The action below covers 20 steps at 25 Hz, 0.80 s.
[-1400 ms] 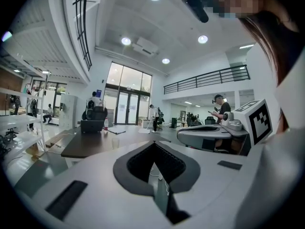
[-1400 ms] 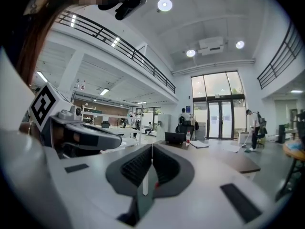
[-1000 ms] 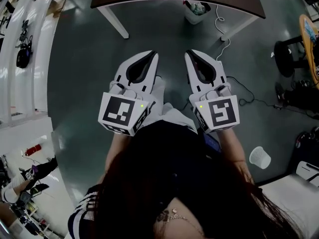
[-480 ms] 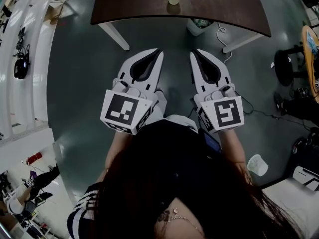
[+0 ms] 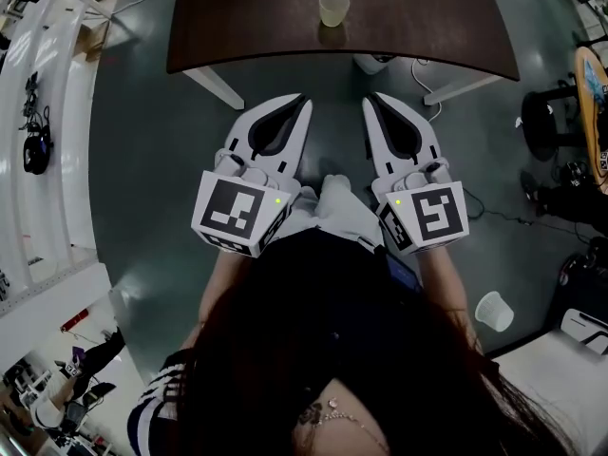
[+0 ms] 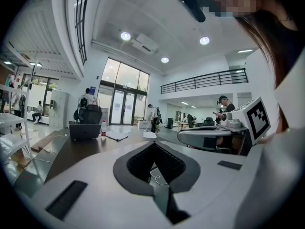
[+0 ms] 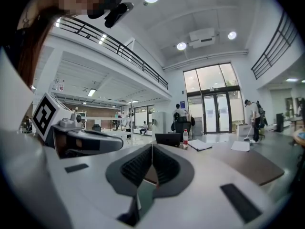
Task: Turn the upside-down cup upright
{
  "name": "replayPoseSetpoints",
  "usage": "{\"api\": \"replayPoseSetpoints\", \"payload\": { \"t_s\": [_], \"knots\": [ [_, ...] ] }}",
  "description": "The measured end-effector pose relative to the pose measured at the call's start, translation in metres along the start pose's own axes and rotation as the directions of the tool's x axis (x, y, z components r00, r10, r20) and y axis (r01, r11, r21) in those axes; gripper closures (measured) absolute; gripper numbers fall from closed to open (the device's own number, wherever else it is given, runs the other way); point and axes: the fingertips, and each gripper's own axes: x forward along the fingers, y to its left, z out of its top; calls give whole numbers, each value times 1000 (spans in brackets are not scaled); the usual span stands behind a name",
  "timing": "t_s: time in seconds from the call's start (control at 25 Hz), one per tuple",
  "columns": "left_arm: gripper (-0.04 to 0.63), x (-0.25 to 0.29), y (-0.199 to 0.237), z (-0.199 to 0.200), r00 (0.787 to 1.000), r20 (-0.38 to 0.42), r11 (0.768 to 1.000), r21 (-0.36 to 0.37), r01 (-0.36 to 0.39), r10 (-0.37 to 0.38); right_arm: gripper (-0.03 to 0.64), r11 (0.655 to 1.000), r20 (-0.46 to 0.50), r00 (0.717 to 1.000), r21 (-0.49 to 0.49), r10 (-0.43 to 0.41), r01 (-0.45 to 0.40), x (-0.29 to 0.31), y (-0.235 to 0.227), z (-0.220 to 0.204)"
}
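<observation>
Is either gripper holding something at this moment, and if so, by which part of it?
Nothing is held. The left gripper and right gripper are both shut and empty; the cup stands apart on the table.

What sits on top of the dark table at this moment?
A pale cup stands near the table's front edge. The right gripper view adds a laptop, a bottle and papers farther back. The cup itself is hidden in that view.

right gripper [image 7: 152,148] has its jaws pressed together, nothing in them; left gripper [image 7: 113,144] just beside it at picture-left; ahead, a dark table [image 7: 248,165] with a laptop [image 7: 167,140], a bottle [image 7: 185,138] and papers [image 7: 240,146]
</observation>
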Motion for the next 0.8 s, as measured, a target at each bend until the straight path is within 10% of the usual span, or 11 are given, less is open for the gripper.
{"api": "replayPoseSetpoints", "payload": {
  "t_s": [0.8],
  "knots": [
    [594, 174, 67, 15, 998, -13, 997, -46, -62, 62, 601, 997, -21, 997, 41, 69, -68, 124, -145, -6]
  ]
}}
